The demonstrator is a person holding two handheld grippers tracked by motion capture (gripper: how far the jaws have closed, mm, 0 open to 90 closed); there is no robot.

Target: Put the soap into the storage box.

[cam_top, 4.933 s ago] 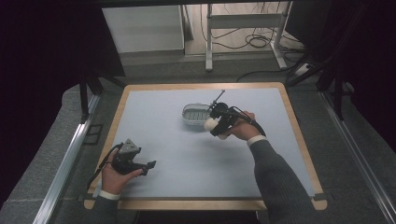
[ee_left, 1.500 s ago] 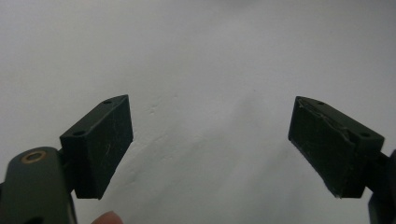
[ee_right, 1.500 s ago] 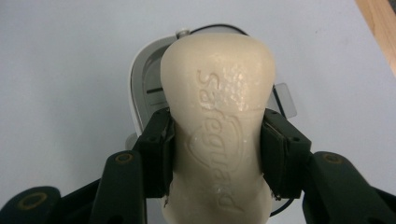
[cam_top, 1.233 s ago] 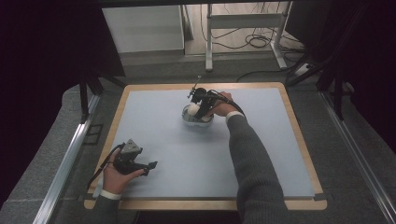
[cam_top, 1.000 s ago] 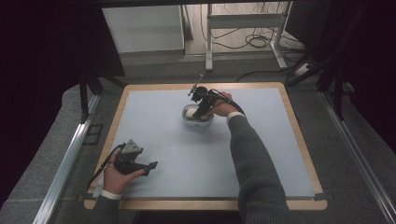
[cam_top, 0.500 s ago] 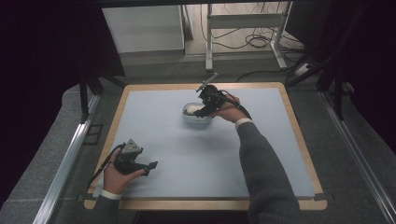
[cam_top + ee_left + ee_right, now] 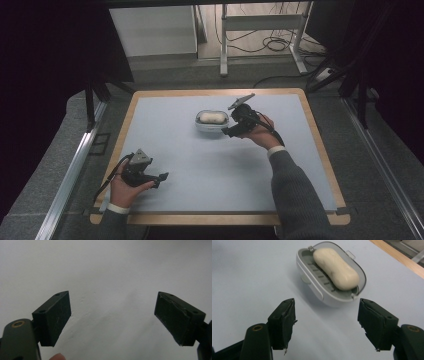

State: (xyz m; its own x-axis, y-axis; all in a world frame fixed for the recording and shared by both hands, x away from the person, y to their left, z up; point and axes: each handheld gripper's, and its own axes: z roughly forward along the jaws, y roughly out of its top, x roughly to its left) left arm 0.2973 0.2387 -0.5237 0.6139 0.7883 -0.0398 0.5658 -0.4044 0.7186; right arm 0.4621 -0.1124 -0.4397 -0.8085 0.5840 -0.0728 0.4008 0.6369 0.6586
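Left gripper (image 7: 161, 177) low and near — jaws spread; right gripper (image 7: 226, 131) reached forward, jaws parted wide.

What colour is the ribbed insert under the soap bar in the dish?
Grey, inside the white oval soap dish, beneath the cream soap bar; clearest in the right gripper view.

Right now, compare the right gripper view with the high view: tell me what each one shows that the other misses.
Right gripper view alone: the ribbed grey insert under the soap bar, the small clips on the soap dish's rim, and the right gripper open, fingers apart, short of the dish.

High view alone: the left gripper near the front left, both sleeved arms, the table's wooden edge all round, and the floor cables beyond.

Both: soap bar lying in the dish on the pale blue table.
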